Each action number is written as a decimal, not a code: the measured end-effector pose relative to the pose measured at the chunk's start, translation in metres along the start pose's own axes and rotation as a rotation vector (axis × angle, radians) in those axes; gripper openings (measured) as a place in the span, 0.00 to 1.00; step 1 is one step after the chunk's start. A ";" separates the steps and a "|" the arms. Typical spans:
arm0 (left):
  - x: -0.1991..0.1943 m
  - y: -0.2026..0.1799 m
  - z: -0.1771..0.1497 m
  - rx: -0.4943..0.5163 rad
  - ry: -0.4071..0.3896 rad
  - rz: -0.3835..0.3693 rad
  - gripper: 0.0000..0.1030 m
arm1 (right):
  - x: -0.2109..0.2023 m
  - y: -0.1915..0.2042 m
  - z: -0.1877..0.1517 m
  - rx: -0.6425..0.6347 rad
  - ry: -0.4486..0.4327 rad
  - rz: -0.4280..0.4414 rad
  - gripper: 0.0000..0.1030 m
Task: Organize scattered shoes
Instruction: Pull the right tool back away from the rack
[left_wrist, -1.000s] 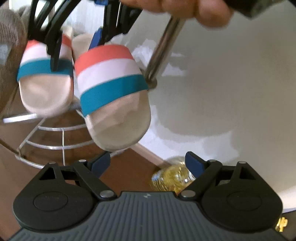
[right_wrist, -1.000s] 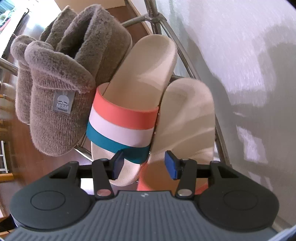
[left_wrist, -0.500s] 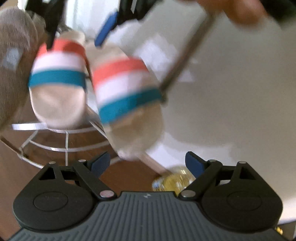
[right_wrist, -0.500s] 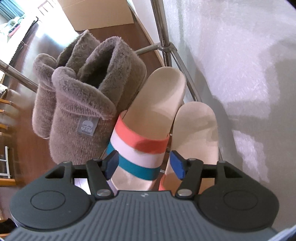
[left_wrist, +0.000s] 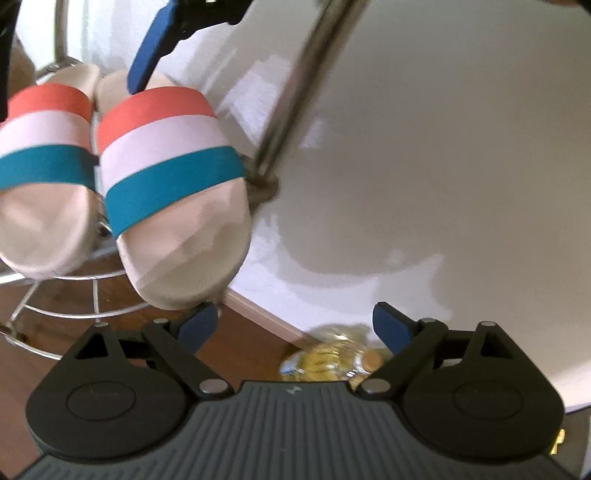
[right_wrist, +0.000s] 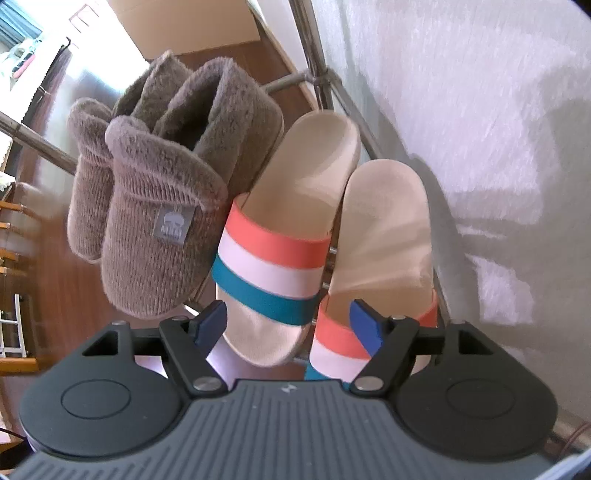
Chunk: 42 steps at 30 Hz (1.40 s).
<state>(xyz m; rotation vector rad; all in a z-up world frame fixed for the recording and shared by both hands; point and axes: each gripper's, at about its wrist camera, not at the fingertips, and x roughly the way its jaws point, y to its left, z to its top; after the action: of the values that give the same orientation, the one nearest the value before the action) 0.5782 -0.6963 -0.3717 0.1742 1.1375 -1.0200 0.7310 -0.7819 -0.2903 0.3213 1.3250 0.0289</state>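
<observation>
Now the right tongs (right_wrist: 286, 321) have spread wider, empty like the left tongs (left_wrist: 295, 328) (agape), above the striped slides (right_wrist: 275, 266).

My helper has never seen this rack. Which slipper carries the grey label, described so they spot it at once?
Find the metal shoe rack against the white wall. Left of the two striped slides sit two fuzzy brown slippers; the nearer brown slipper alone shows a small grey square label on its knitted front.
</observation>
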 end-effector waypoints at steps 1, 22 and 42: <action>0.000 0.002 0.001 -0.004 -0.003 0.005 0.90 | 0.000 0.000 0.003 0.001 -0.004 0.003 0.70; -0.005 0.016 0.003 -0.029 -0.027 0.033 0.92 | 0.025 0.043 0.041 -0.158 0.016 0.137 0.77; -0.051 0.024 -0.063 -0.004 -0.002 0.138 0.92 | -0.023 0.046 -0.014 -0.104 -0.091 0.182 0.82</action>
<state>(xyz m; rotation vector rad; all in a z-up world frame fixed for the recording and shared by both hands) 0.5520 -0.6158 -0.3677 0.2450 1.1102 -0.8950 0.7198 -0.7394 -0.2598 0.3496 1.1966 0.2333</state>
